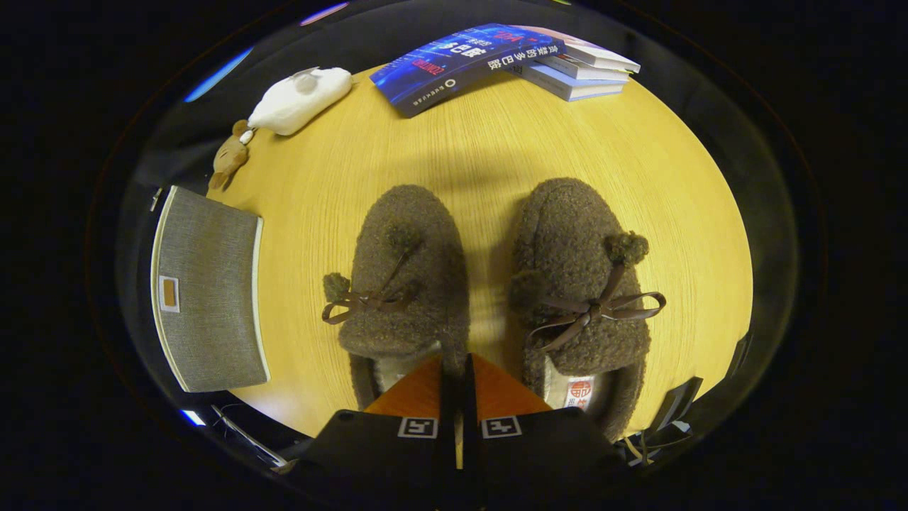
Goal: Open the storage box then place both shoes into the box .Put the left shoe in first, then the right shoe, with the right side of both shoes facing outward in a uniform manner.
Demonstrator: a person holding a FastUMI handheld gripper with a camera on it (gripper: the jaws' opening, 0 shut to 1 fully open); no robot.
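Yellow wood-grain tabletop (496,156) carries everything. Your gripper (460,376) hangs with its fingers nearly together, holding nothing, between the heels of two brown fleece slippers: the left slipper (408,277) and the right slipper (578,277) lie side by side, long axes running straight away from the fingers, toes pointing ahead. First comes the grey fabric storage box (209,287), well off to the fingers' left, apparently lidded. Approach its lid edge squarely and lift evenly.

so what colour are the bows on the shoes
Dark brown, on fuzzy brown shoes, clearest in the gripper view. The gripper has its jaws shut just short of them.
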